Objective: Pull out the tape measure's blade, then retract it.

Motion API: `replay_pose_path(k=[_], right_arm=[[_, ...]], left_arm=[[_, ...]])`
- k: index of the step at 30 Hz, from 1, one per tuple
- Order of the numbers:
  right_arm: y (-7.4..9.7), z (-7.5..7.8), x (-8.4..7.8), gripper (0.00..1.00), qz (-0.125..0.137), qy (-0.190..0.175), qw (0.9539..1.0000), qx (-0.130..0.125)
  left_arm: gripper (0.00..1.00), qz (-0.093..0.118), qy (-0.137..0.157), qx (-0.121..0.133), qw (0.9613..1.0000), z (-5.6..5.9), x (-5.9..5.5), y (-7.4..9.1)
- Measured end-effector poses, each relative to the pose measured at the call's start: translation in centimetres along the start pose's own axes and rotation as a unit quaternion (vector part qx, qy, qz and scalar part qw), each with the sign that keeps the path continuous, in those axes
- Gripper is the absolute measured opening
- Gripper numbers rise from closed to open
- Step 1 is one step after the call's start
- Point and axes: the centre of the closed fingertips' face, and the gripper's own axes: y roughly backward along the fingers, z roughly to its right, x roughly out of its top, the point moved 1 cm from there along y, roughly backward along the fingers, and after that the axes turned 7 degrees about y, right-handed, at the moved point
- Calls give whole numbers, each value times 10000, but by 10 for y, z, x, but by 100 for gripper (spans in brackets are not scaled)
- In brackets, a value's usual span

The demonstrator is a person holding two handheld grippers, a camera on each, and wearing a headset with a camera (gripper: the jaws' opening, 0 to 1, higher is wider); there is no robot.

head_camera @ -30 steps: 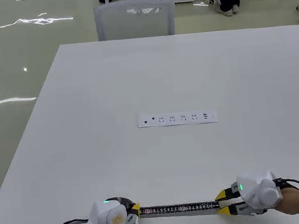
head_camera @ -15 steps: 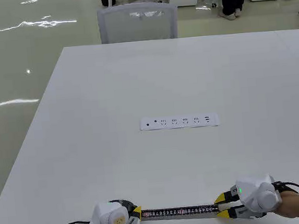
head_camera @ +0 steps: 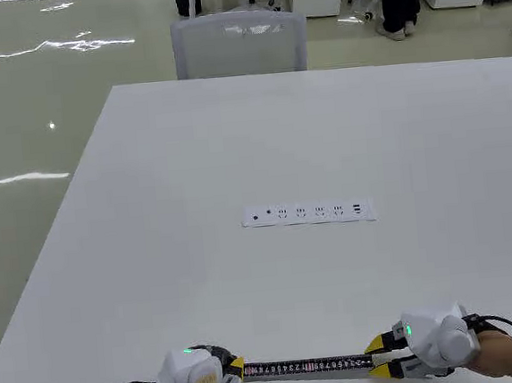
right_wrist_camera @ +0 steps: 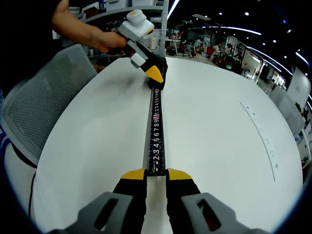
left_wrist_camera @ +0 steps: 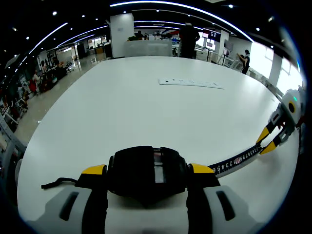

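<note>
Exposed blade (head_camera: 307,365) a touch shorter; right claw (head_camera: 376,357) nearer the tape measure (left_wrist_camera: 148,170)

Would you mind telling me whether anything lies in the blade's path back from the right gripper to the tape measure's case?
Nothing visible does. The blade runs straight over bare table from the right gripper to the case clamped in the left gripper; the power strip lies well beyond that line.
</note>
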Motion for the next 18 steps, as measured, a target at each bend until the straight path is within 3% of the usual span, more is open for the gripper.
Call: replay_pose_path(k=[18], right_arm=[[-5,1,7,14,42,54,10000,7]], left_arm=[[62,4,-17,-12,10000,0,-1,-2]])
